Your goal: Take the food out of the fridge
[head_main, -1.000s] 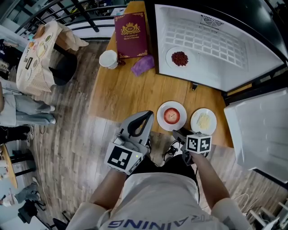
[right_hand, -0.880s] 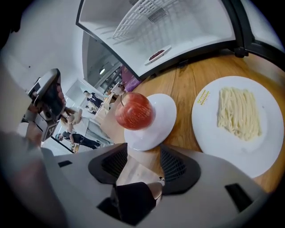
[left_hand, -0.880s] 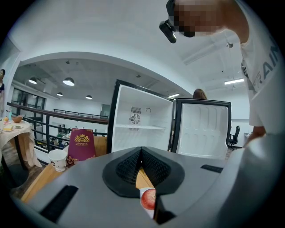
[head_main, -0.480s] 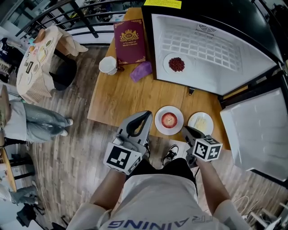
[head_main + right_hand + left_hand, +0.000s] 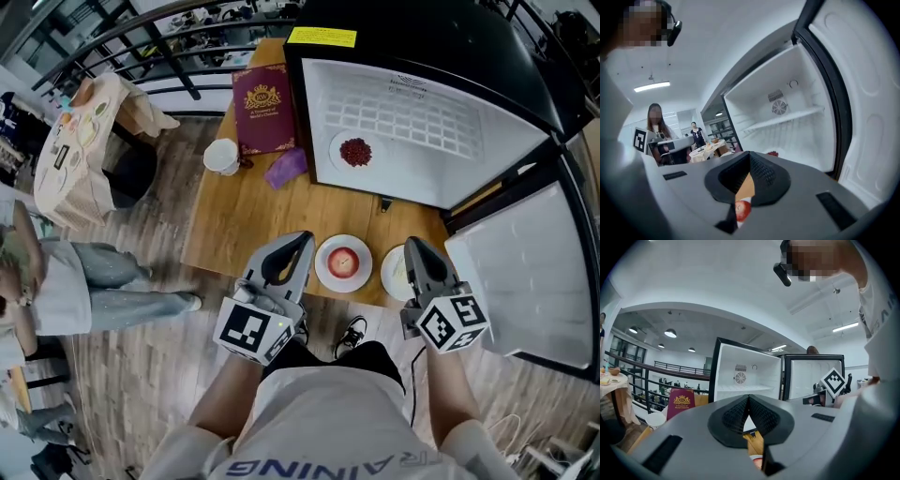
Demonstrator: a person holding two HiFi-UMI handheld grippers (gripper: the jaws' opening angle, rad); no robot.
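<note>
Now the left gripper (image 5: 302, 240) and right gripper (image 5: 412, 246) hover at the surface's (image 5: 253, 216) lower edge, left jaws together, right jaws just closed empty. Food (image 5: 355, 151) sits in the fridge (image 5: 441, 131), upper centre; best reopen, then reach in level.

We see a maroon book (image 5: 263, 108), white cup (image 5: 222, 157) and purple crumpled cloth (image 5: 286, 168) on the wooden table (image 5: 253, 216). A cloth-covered dining table (image 5: 80, 141) and a bystander (image 5: 103, 286) are at left.
</note>
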